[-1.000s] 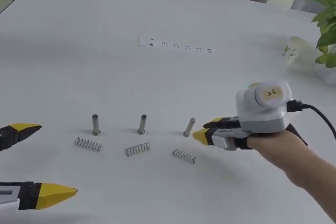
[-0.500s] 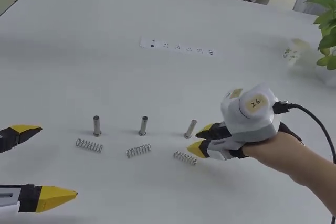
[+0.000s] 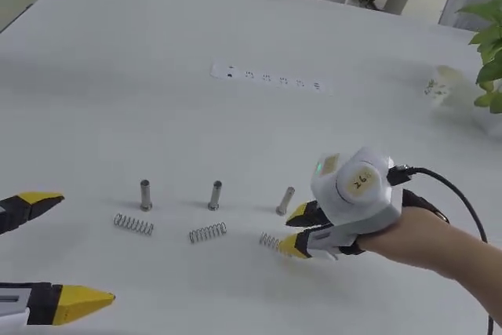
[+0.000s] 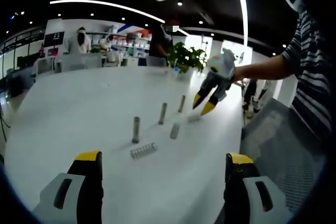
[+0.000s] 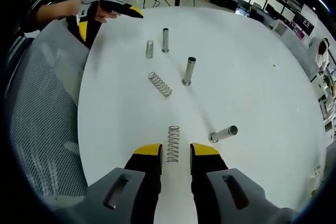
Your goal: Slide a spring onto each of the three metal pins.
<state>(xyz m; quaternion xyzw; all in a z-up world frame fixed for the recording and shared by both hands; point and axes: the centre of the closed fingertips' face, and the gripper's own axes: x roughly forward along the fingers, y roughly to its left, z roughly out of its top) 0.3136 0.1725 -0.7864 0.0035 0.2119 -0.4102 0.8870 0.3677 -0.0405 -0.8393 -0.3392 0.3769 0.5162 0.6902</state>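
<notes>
Nearest the person, the left gripper (image 3: 88,247) hung low over the white table (image 3: 118,52), its jaws spread wide with nothing between them. Just beyond it lay a row of three springs, all flat on the table: the left spring (image 3: 133,225), the middle spring (image 3: 208,232) and the right spring (image 3: 269,241). The right gripper (image 5: 176,153) was down at that last one. In the right gripper view its jaws stood a little apart, one on each side of the spring's near end. A thin gap showed on both sides, so they were not pinching it.

Behind each spring stood a pin: the left pin (image 3: 145,194) and the middle pin (image 3: 216,195) upright, the right pin (image 3: 285,200) leaning. All three pins were bare. Farther back a power strip (image 3: 271,78) lay flat on the table, and a leafy plant (image 3: 490,37) showed at the far right edge.

A second earlier the right gripper had been higher, its tips just beside the right pin. It had since dropped and come toward the person, to the right spring. The left gripper had kept its place and its wide spread. The springs and pins lay where they had been.
</notes>
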